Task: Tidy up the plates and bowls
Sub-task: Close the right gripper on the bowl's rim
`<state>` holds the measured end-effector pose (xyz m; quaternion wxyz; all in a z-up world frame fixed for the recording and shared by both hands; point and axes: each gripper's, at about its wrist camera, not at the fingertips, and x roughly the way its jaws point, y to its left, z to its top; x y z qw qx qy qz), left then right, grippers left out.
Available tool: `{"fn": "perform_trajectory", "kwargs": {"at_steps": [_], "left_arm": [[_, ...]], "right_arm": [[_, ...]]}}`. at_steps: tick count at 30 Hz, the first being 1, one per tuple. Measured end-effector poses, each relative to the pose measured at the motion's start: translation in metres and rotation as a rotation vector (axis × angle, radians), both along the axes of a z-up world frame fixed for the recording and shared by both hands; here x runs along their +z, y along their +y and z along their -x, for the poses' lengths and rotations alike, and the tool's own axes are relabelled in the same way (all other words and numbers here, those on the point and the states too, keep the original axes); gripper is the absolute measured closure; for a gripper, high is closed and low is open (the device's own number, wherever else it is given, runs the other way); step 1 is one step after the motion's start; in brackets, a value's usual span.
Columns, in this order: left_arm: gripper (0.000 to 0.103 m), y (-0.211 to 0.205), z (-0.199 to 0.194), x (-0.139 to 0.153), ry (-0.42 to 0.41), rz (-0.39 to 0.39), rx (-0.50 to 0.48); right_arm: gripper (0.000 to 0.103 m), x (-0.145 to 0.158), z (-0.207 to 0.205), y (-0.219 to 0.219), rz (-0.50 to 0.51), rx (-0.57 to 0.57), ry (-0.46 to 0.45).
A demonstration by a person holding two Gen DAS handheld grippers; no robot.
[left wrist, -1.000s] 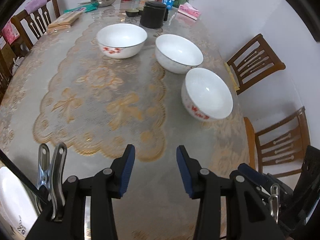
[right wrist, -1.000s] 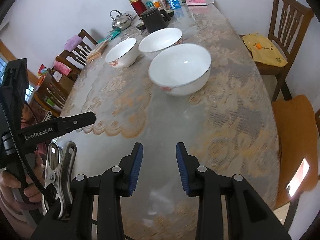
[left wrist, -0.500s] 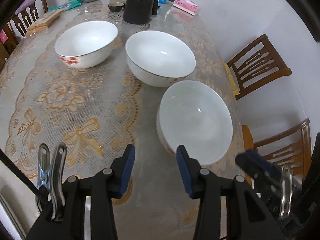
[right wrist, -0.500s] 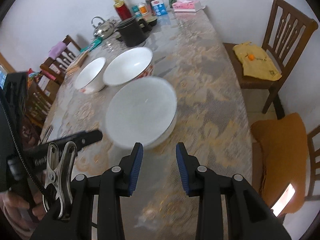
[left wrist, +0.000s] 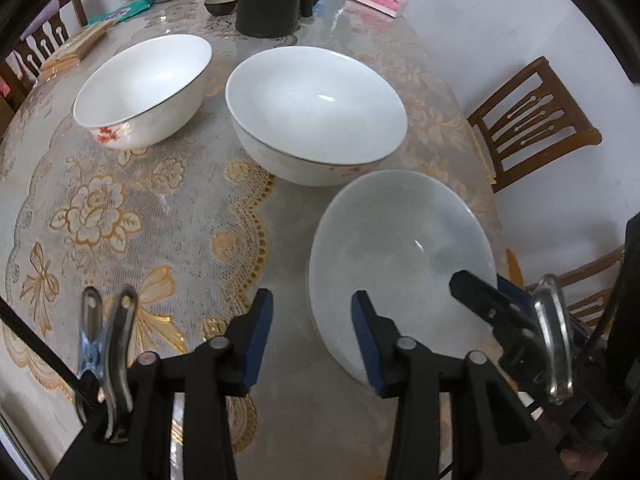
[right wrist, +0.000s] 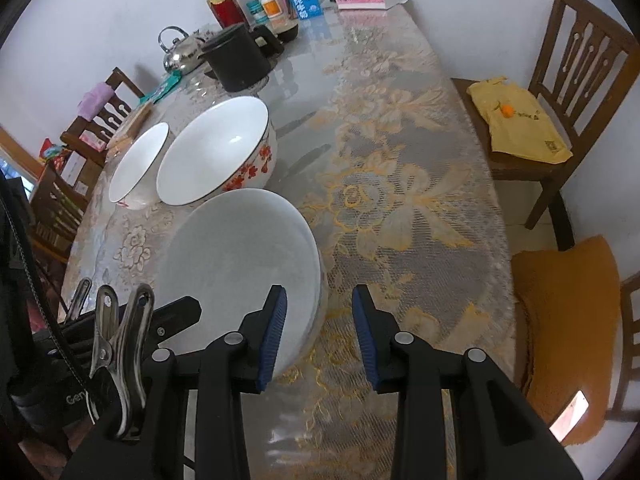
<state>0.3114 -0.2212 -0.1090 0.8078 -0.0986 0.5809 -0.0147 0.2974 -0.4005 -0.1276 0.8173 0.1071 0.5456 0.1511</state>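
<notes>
Lace cloth, gold flowers, covers big surface [left wrist: 168, 216]. Three white bowls sit on it in row. Middle bowl [left wrist: 316, 114] biggest, at 12 o'clock in left view. Near bowl [left wrist: 400, 264] at 3 o'clock of left gripper [left wrist: 312, 332], rim between its blue pads. Far bowl [left wrist: 144, 88] at 11 o'clock, red flowers on side. Black pot [left wrist: 268, 4] behind bowls. Right gripper [right wrist: 319, 330] at near bowl's right edge, left pad over rim. Both grippers spread wide, holding nothing.
</notes>
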Motion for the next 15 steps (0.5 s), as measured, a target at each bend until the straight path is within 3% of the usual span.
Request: {"fn": "perform_trajectory", "kwargs": {"at_steps": [6,8,11,15], "left_arm": [[0.066,-0.011,-0.007,-0.007,0.016,0.005,-0.034],[0.072,-0.012,-0.006,-0.007,0.02,0.005,-0.034],[0.076,-0.016,-0.001,-0.007,0.008,-0.038,-0.057],[0.076,-0.014,0.012,-0.008,0.038,-0.03,-0.056]], "right_arm": [[0.077,-0.009,-0.002,0.01,0.034,0.048,-0.01],[0.083,-0.009,-0.001,0.009,0.04,0.044,-0.009],[0.082,-0.009,0.005,0.004,0.004,0.035,0.004],[0.082,-0.007,0.015,0.006,0.002,0.035,0.011]]}}
